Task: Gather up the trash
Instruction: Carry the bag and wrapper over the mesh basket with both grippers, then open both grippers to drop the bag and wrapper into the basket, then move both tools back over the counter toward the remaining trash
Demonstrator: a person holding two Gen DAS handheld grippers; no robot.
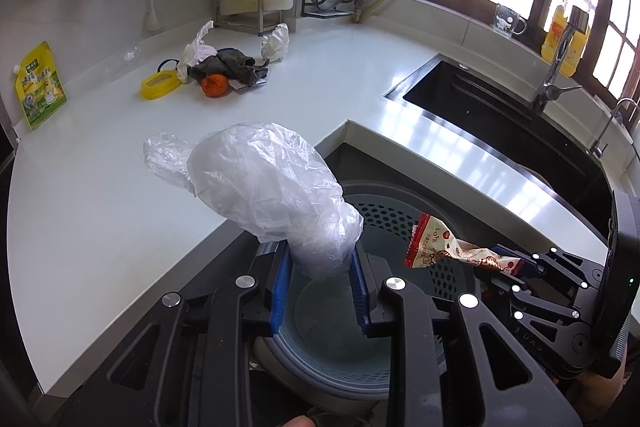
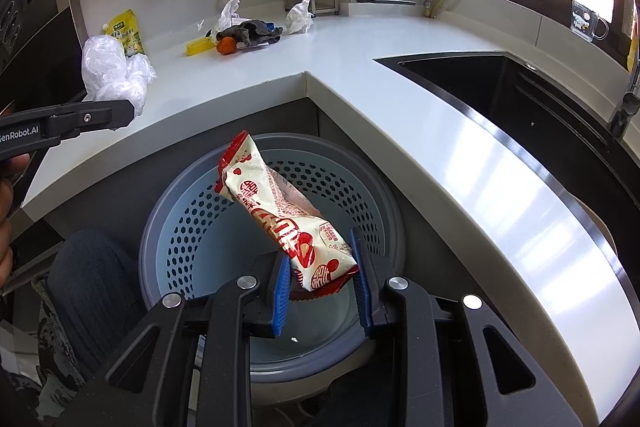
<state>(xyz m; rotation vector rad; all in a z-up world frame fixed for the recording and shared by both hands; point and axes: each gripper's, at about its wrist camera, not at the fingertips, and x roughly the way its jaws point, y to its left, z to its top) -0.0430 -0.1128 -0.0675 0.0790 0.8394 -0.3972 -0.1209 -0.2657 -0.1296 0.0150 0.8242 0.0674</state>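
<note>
Our left gripper (image 1: 320,279) has its blue ribbed pads (image 1: 282,291) pinched onto the bottom of a crumpled clear plastic bag (image 1: 260,187). The bag is thin, wrinkly and see-through, and it balloons up and to the left above the claw. The claw isn't fully closed, just as far as the wad of film lets it.

Our right gripper (image 2: 320,279) is clamped on one end of a snack wrapper (image 2: 276,211), a glossy cream packet with red print and red crimped ends, sticking forward and left from the pads.

Both pieces of trash hang right over the trash bin (image 2: 192,227), a round grey-blue basket with a perforated honeycomb wall and smooth rim, sitting on the floor in the corner of the white countertop (image 1: 320,75). More stuff sits at the back of that counter: a yellow lid (image 1: 160,85), an orange peel (image 1: 214,85), a dark grey rag (image 1: 236,65) and more crumpled plastic (image 1: 276,41).
</note>
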